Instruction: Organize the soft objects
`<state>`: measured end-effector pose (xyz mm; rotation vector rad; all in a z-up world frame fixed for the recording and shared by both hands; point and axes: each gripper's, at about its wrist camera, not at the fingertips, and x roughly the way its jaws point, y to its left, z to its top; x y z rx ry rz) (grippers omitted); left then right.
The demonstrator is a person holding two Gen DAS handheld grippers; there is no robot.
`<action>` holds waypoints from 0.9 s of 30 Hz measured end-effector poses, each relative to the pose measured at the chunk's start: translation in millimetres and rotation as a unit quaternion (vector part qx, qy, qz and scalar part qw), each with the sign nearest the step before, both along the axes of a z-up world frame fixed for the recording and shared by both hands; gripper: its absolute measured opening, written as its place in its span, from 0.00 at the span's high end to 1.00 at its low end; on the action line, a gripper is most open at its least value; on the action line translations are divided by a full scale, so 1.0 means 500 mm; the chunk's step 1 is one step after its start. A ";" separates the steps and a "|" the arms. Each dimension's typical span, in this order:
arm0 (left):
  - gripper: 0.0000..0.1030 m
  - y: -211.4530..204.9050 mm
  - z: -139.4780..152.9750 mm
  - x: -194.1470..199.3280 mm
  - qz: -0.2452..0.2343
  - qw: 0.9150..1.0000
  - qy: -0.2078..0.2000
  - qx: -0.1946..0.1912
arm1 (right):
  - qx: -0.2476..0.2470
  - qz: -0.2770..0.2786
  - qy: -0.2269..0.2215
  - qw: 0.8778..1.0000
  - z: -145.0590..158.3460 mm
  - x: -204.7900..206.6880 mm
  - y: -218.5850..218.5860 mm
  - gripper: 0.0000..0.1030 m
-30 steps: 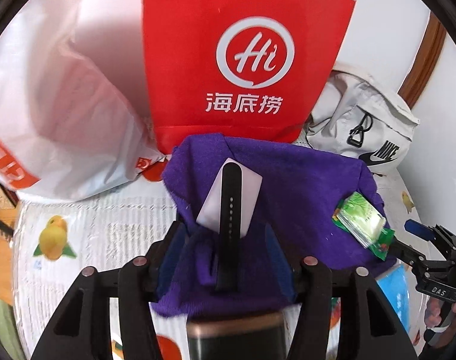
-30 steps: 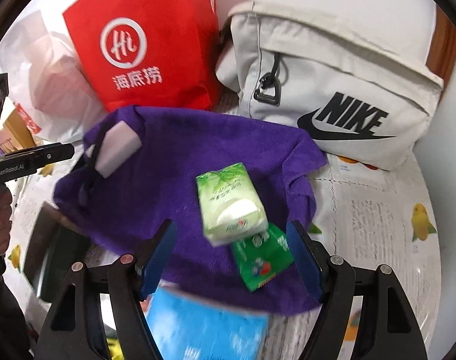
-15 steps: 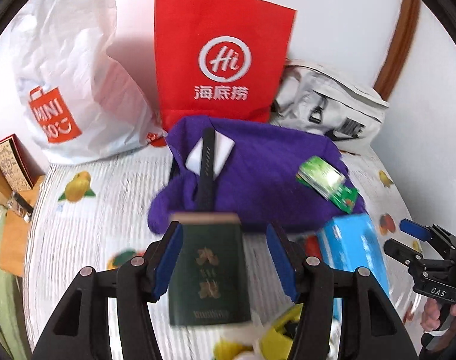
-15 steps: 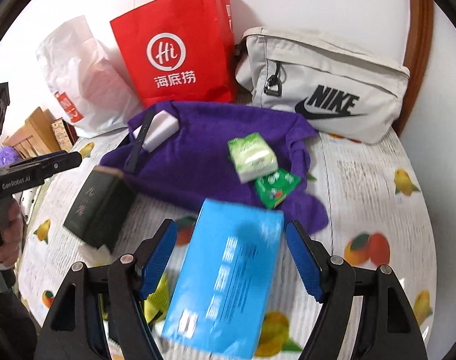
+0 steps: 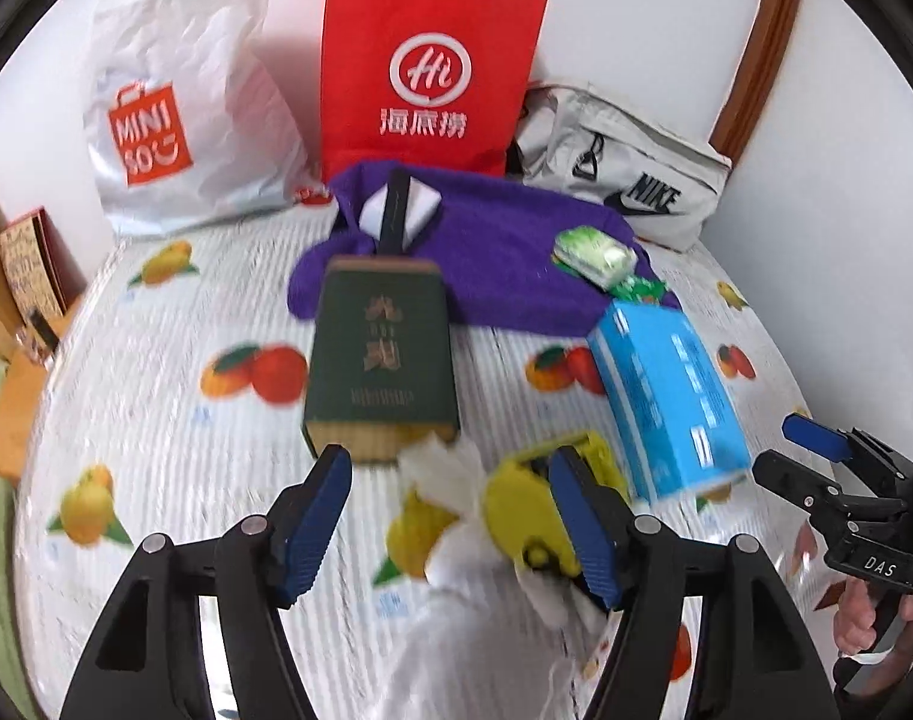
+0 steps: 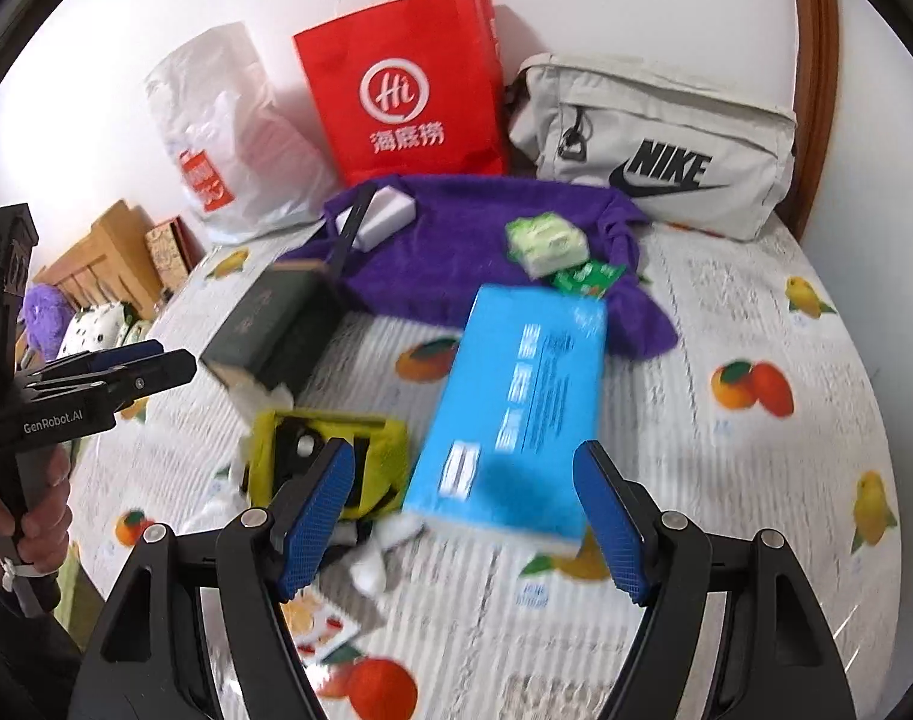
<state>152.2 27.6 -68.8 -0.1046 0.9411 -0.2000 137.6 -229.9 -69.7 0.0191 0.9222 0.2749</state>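
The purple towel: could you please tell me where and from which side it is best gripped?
Probably its right corner, which lies flat and bare past the tissue pack. Come from the right with the right gripper, fingers pinching the edge; the blue box blocks the front.

- Purple towel (image 5: pixel 504 264) lies on a white tablecloth (image 5: pixel 174 438) printed with oranges and lemons.
- Behind the towel: red paper bag (image 5: pixel 426 72), white logo.
- Before it: dark green box (image 5: pixel 381 360), bright blue box (image 5: pixel 666 402).
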 end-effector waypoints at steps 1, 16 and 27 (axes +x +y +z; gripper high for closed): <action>0.35 -0.003 -0.008 -0.009 -0.001 1.000 0.002 -0.003 | -0.002 0.002 -0.001 1.000 -0.003 -0.011 0.002 0.27; 0.35 0.010 -0.107 -0.077 0.028 0.998 0.040 0.037 | 0.021 0.038 0.023 0.999 -0.080 -0.074 0.046 0.32; 0.35 0.057 -0.140 -0.089 0.043 0.998 0.051 0.010 | 0.036 0.094 0.044 0.994 -0.108 -0.029 0.141 0.50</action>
